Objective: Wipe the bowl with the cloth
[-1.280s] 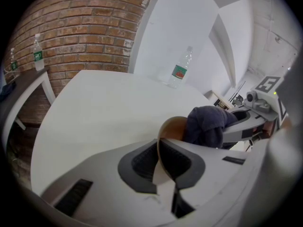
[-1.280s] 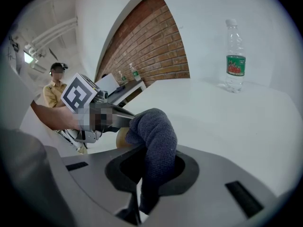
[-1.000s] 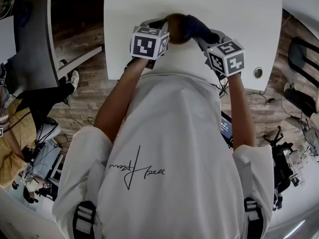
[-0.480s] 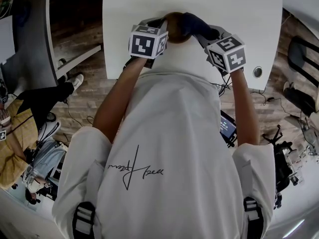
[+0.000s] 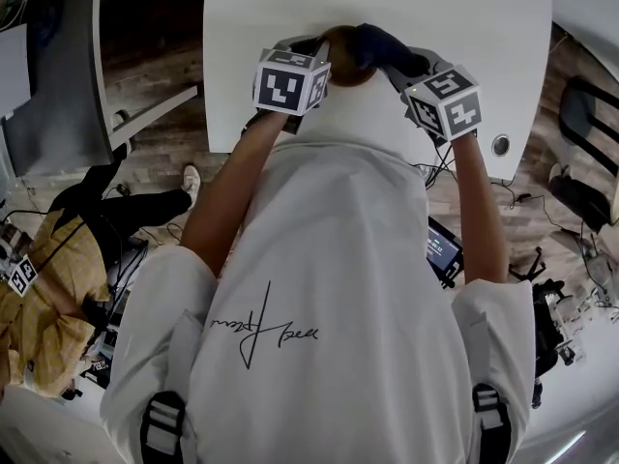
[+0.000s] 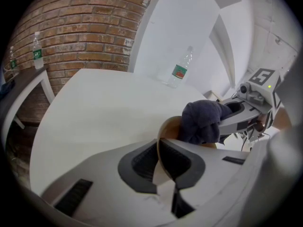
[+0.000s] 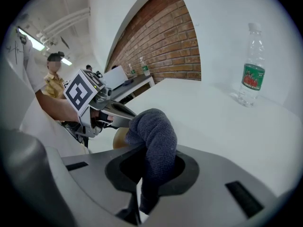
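A tan bowl (image 6: pixel 166 126) is held tilted above the white table (image 5: pixel 435 8), and my left gripper (image 6: pixel 165 161) is shut on its rim. A dark blue cloth (image 7: pixel 154 136) is bunched between the jaws of my right gripper (image 7: pixel 151 170), which is shut on it. The cloth (image 6: pixel 201 121) presses into the bowl's inside. In the head view the bowl (image 5: pixel 338 42) and the cloth (image 5: pixel 382 46) show between the left gripper (image 5: pixel 308 54) and the right gripper (image 5: pixel 401 66), just past the person's white shirt. Most of the bowl (image 7: pixel 119 138) is hidden behind the cloth in the right gripper view.
A water bottle (image 6: pixel 180 73) (image 7: pixel 251 72) stands at the far side of the table. A cable hole (image 5: pixel 500 144) sits near the table's right corner. Bottles (image 6: pixel 37 51) stand on a side table by the brick wall. A seated person in yellow (image 5: pixel 44 288) is at the left.
The right gripper has rolled a little with the cloth against the bowl. The left gripper and the bowl have kept still. The seated person at the left has shifted their legs.
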Demonstrator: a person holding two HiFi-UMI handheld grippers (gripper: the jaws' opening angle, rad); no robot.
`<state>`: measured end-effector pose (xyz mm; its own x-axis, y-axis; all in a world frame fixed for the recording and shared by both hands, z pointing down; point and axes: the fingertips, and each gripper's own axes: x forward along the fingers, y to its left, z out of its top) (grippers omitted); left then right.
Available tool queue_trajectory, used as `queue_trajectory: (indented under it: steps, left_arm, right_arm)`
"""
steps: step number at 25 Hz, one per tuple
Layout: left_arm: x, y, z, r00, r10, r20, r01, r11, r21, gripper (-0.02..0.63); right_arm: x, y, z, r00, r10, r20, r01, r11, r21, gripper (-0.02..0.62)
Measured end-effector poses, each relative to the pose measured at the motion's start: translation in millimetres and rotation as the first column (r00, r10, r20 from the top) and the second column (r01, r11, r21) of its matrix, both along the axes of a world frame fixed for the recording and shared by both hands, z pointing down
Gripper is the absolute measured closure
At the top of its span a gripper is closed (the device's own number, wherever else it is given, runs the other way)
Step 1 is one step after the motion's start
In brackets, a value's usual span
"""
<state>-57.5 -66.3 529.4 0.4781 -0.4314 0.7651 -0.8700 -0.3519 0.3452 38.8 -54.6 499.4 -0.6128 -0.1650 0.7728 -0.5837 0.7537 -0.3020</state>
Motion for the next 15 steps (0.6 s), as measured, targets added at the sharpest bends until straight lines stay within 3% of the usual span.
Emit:
queue_trajectory:
  steps: [15]
  left_arm:
    - [-0.7, -0.8, -1.5, 1.0, 0.003, 0.002, -0.003, 1.0, -0.001, 0.597]
  right_arm:
    - [-8.0, -11.6, -3.4, 0.997, -0.076, -0.017, 0.077, 0.997, 0.02, 0.559]
